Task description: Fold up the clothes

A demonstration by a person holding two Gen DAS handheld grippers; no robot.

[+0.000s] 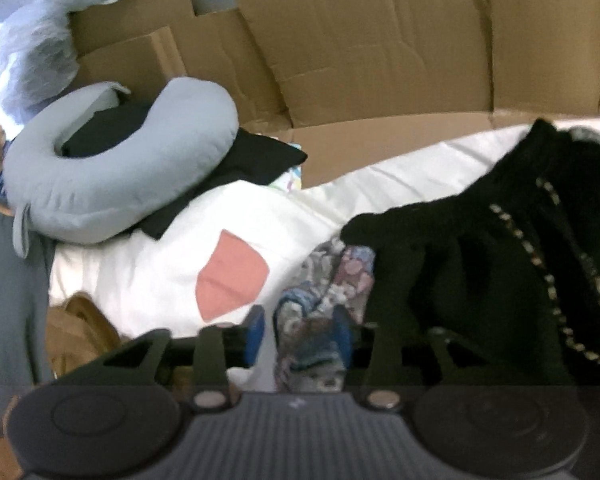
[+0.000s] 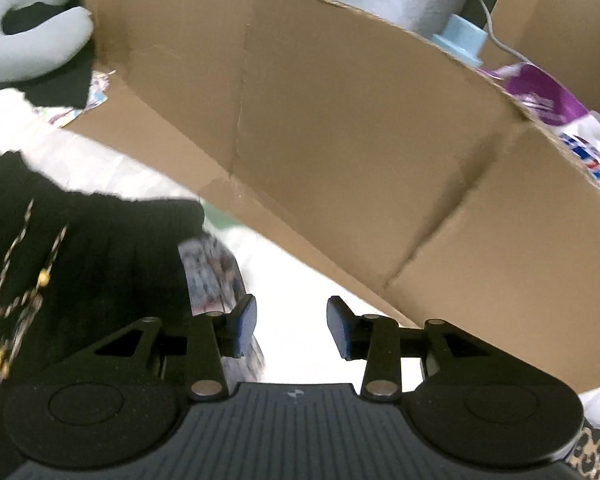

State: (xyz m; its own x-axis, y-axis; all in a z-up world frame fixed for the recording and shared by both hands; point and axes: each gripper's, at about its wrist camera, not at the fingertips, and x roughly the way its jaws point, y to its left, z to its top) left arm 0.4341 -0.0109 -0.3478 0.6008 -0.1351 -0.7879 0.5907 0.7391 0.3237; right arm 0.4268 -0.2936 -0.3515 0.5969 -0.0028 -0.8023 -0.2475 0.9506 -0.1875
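Left gripper (image 1: 300, 330): blue-padded fingers spread partway, angled down at the bed. A fold of floral patterned fabric (image 1: 324, 280) sits between the pads; blur hides whether they touch it, but they don't look clamped. Just right of the fingers, a crumpled black knit garment with a gold-and-white chain trim (image 1: 500, 240) lies heaped, overlapping the floral piece. Ahead-left, a white sheet with a pink patch (image 1: 232, 276) covers the surface. Further ahead-left, a light blue U-shaped neck pillow (image 1: 120, 168) rests on a black folded cloth (image 1: 256, 156). Brown cardboard box walls (image 1: 380, 60) span the whole far side. Right gripper (image 2: 291, 326): fingers spread, nothing between them, only white bedding below the gap. Same black garment is immediately left of its left finger, with the floral fabric edge poking out against that finger. Cardboard wall is close ahead and to the right. Past its rim, ahead-right: a light blue plastic cap-like object (image 2: 462, 38) and a purple-and-white plastic bag (image 2: 540, 92). Both views motion-blurred.
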